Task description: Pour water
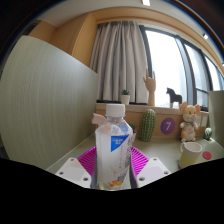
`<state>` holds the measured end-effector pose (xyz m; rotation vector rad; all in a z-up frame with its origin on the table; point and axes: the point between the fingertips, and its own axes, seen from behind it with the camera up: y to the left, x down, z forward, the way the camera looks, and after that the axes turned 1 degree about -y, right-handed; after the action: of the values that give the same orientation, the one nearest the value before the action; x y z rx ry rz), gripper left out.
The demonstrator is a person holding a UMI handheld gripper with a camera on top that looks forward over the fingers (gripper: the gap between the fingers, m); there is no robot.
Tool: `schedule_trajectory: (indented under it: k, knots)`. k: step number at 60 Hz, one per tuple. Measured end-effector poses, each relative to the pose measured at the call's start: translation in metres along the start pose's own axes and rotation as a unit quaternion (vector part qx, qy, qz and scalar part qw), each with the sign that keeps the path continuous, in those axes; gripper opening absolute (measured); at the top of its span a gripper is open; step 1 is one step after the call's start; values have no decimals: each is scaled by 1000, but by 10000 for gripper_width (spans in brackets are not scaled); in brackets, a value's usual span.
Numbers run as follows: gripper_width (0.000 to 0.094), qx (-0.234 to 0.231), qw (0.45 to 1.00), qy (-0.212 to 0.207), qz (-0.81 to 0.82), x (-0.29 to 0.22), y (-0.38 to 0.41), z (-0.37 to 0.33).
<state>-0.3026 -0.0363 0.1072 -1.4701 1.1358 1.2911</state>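
The gripper fingers clamp a water bottle (white cap, blue label) upright above the table.

Clear water bottle upright, white cap, blue label.

The water bottle runs out of frame at its base, hiding how it rests. It covers much of the gripper's magenta pads, so contact cannot be judged. The cup at lower right hides its contents. Small figures on the windowsill are too small to identify.
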Motion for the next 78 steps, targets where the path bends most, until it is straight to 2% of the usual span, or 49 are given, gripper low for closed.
schedule_trajectory:
  k: [4,19,29,37,47,57,78]
  knots:
    - [367,0,1000,-5,7,-1,0,1]
    - [366,0,999,-1,43,-3,-12,1]
    - [368,24,979,-36,200,-36,-63,8]
    - [367,30,936,-52,347,-53,-112,18]
    - [367,11,829,-101,550,-68,-165,28]
    - [365,-8,666,-155,730,-72,-207,28]
    - [365,-31,410,-234,881,-81,-251,31]
